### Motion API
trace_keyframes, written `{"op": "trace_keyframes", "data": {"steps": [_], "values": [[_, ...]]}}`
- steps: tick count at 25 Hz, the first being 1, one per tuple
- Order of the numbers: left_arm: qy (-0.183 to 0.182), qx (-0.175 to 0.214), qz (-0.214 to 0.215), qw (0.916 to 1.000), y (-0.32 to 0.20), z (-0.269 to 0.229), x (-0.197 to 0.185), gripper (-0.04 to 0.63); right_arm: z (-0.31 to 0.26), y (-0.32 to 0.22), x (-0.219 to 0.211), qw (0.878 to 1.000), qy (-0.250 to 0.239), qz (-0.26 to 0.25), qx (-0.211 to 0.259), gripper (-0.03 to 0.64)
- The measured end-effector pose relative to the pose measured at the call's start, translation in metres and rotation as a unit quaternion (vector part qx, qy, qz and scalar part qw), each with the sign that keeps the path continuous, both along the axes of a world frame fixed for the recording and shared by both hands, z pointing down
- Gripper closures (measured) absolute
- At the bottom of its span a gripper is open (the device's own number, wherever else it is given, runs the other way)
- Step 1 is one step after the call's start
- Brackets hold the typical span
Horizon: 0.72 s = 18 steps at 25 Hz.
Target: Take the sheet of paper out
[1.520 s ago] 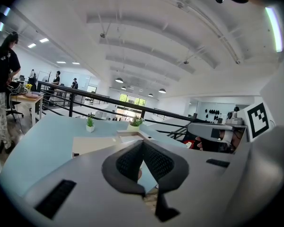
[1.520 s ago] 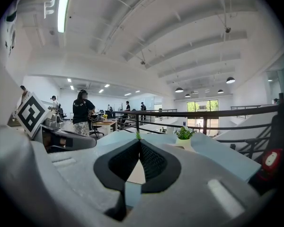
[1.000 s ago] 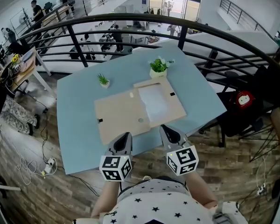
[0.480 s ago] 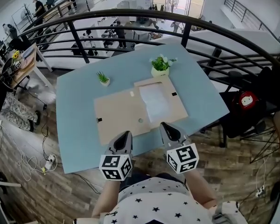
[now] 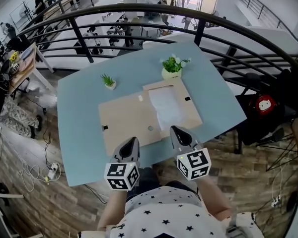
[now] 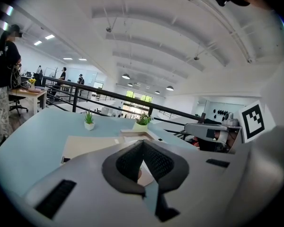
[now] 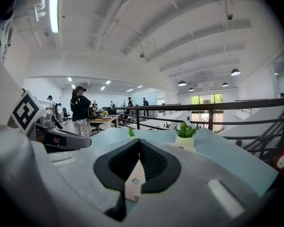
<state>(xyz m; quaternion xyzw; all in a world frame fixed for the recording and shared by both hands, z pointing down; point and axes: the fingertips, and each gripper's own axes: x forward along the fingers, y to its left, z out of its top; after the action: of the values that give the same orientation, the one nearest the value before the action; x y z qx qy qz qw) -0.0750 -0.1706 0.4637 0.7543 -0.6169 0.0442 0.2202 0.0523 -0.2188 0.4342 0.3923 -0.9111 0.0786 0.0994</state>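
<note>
A tan board folder lies open on the blue table. A white sheet of paper rests in its right half, inside a raised frame. My left gripper hovers over the table's near edge, just short of the folder, jaws shut and empty. Over the folder's near right edge, below the sheet, my right gripper is also shut on nothing. In the left gripper view the folder lies ahead of the closed tips. In the right gripper view a bit of tan board shows behind the closed tips.
A small potted plant stands behind the folder's left half and a larger one behind the sheet. A black railing curves round the table's far side. A dark chair with a red toy is at the right.
Both grippers have edged a little forward toward the folder. Their jaws stayed shut. The folder and sheet have not moved.
</note>
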Motion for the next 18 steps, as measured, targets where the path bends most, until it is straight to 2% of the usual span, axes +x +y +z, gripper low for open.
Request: {"op": "trace_keyframes", "data": {"steps": [18], "values": [[-0.003, -0.039, 0.006, 0.9992, -0.081, 0.027, -0.037, 0.594, 0.043, -0.095, -0.036, 0.998, 0.043, -0.003, -0.042, 0.612]]}}
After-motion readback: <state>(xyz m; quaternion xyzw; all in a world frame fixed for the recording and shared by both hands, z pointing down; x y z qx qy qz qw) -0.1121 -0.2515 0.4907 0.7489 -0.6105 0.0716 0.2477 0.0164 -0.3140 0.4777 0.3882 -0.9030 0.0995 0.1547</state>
